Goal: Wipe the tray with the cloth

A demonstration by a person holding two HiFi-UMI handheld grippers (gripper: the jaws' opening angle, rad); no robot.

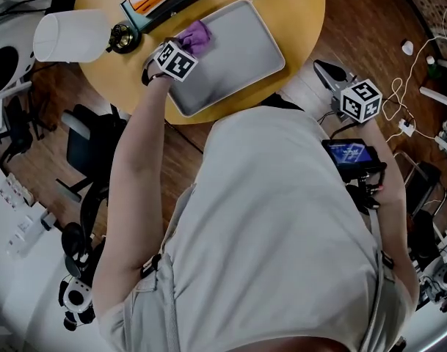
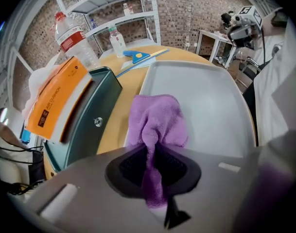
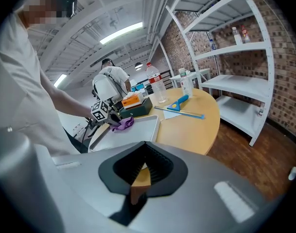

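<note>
A: What does the head view show?

B: A round yellow table (image 1: 300,20) with a grey tray (image 1: 241,57) on it. The left gripper (image 1: 186,46) points down at the tray's left edge. The purple cloth (image 1: 198,35) is at its tip and lies on the tray. The right gripper (image 1: 326,70) is well apart from them. It is beside the table edge, over the wooden floor (image 1: 355,20) and near the person's body.

A: And the left gripper view? How are the jaws?

B: They are narrow and closed on the cloth. One fold goes between the pads. The rest spreads out in front and rests on the tray, close to its left rim. Just beside that rim stands a dark green box (image 2: 84,130) with an orange packet (image 2: 53,106) on top. Behind the box I see a plastic bottle (image 2: 70,35). A blue tool (image 2: 138,56) lies on the table beyond the tray.

A: Then the right gripper view?

B: Its jaws stand a little apart and nothing is between them. Through the gap only the yellow table top is visible. Farther ahead the same tray is seen, with the left gripper and the cloth on it. White shelves (image 3: 235,81) stand at the right, before a brick wall (image 3: 284,57).
</note>
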